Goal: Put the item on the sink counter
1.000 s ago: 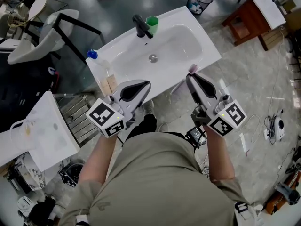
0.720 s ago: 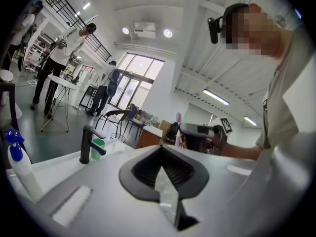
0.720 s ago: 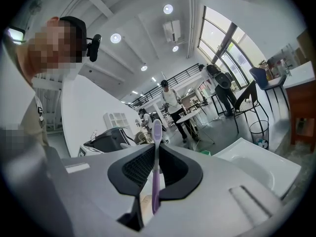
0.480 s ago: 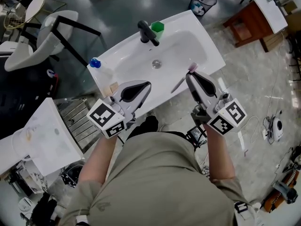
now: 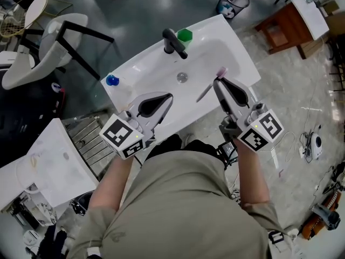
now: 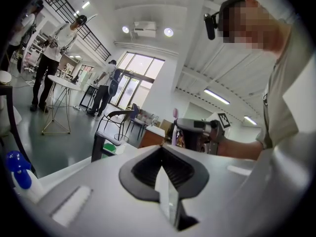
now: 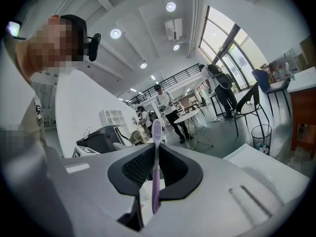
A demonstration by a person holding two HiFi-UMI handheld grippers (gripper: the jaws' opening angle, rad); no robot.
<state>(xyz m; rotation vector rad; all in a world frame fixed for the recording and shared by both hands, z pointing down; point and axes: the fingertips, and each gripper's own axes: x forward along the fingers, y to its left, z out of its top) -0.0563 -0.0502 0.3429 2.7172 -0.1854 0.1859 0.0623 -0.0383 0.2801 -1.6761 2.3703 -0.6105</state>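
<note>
A purple toothbrush (image 7: pixel 156 177) stands upright between the jaws of my right gripper (image 7: pixel 158 151), which is shut on it. From the head view its pink head (image 5: pixel 221 72) pokes past the right gripper (image 5: pixel 217 82) and its handle slants down-left over the front of the white sink counter (image 5: pixel 139 72). My left gripper (image 5: pixel 167 96) hovers over the counter's front edge, shut with nothing in it. The left gripper (image 6: pixel 163 168) shows its jaws pressed together.
On the counter stand a black faucet (image 5: pixel 173 42), a green cup (image 5: pixel 185 35) behind it and a blue-capped bottle (image 5: pixel 112 80) at the left corner. A wire bin (image 5: pixel 233 0) and a wooden table (image 5: pixel 288 21) lie beyond. Chairs stand far left.
The sink has slid right and nearer in the head view. Both grippers now hang over its front edge instead of short of it. The toothbrush stays held.
</note>
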